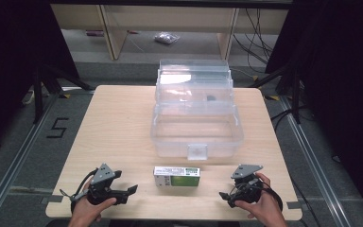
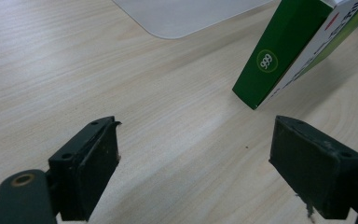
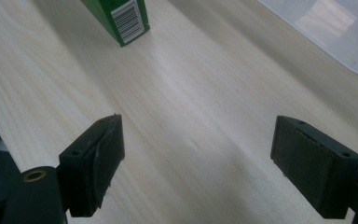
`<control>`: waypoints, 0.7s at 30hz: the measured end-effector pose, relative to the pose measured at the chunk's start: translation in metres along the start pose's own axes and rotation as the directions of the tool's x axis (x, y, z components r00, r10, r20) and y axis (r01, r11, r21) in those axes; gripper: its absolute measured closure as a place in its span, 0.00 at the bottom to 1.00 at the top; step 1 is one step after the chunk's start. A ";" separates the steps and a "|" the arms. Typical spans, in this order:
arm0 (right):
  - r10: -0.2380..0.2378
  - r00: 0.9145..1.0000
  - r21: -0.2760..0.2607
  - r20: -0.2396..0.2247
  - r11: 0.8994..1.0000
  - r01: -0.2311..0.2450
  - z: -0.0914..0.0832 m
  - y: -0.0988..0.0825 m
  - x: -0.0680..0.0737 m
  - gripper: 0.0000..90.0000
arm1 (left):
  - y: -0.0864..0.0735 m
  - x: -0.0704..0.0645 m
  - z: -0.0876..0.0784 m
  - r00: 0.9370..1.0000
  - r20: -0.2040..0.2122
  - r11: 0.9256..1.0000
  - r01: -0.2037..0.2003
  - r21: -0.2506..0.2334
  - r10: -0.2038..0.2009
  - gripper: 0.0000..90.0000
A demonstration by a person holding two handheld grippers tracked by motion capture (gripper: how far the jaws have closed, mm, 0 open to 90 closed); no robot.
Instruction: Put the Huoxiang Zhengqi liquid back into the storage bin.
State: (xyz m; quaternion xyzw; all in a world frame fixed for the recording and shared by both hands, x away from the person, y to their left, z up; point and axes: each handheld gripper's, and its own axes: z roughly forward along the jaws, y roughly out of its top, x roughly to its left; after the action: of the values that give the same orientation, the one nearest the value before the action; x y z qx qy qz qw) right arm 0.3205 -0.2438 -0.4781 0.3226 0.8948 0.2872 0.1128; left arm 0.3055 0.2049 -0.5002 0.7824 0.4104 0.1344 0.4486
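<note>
Green box (image 1: 177, 176) lying flat near the bench's (image 1: 118, 123) front edge, midway along. Behind it, toward the back edge, a clear bin (image 1: 197, 132) with lid raised. Left hand-held gripper (image 1: 128, 193) at the front left corner, jaws spread wide, holding nothing. Right hand-held gripper (image 1: 225, 197) at the front right corner, likewise wide apart and empty.

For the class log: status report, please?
Left gripper, right gripper open, empty. Green-and-white cardboard box lying between them. Clear plastic storage bin open behind.
</note>
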 end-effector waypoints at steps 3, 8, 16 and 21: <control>-0.007 1.000 0.015 0.009 1.000 0.006 -0.003 0.003 0.001 0.21 | 0.000 0.000 0.000 1.000 0.003 1.000 -0.001 0.002 0.001 0.16; -0.033 0.999 0.032 0.002 0.999 0.033 -0.007 0.013 0.000 0.21 | 0.000 0.001 0.000 1.000 0.001 1.000 -0.002 0.005 0.002 0.16; -0.047 0.999 0.084 -0.001 0.995 0.046 -0.010 0.030 0.002 0.21 | -0.001 0.000 0.000 1.000 -0.001 1.000 0.007 -0.008 -0.007 0.16; -0.075 0.997 0.085 -0.013 0.993 0.076 -0.011 0.038 0.001 0.21 | 0.000 0.002 -0.001 1.000 -0.004 1.000 -0.017 0.013 0.017 0.16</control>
State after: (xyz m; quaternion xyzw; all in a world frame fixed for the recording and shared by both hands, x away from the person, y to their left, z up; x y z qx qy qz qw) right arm 0.3346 -0.2240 -0.4474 0.2914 0.9184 0.2460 0.1054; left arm 0.3057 0.2071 -0.4999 0.7886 0.4055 0.1373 0.4414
